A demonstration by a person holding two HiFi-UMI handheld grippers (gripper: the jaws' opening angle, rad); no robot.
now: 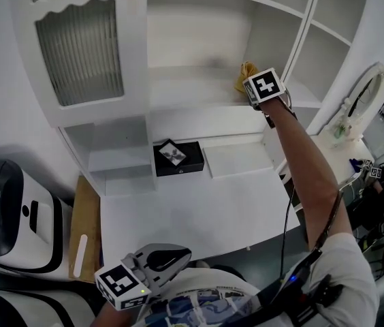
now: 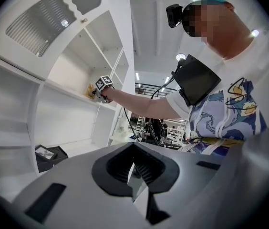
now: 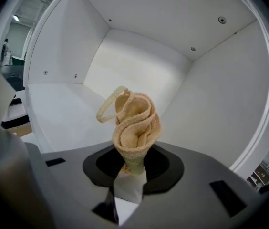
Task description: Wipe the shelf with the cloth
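A bunched yellow cloth (image 3: 133,128) sticks up from my right gripper (image 3: 130,162), whose jaws are shut on its lower end. In the head view the right gripper (image 1: 252,87) is reached into the white cabinet, over the right end of the middle shelf (image 1: 192,87), with the cloth (image 1: 245,75) showing beyond the marker cube. The left gripper view shows the same cloth (image 2: 92,90) small and far off. My left gripper (image 2: 135,171) hangs low by my body with its jaws closed and nothing between them; it shows at the bottom of the head view as well (image 1: 156,267).
A black box (image 1: 177,158) with a picture on its lid sits on the white counter (image 1: 199,216) beside a flat white tray (image 1: 238,159). The cabinet door (image 1: 80,46) with ribbed glass stands at left. A white-and-black appliance (image 1: 15,213) and a wooden board (image 1: 86,230) lie lower left.
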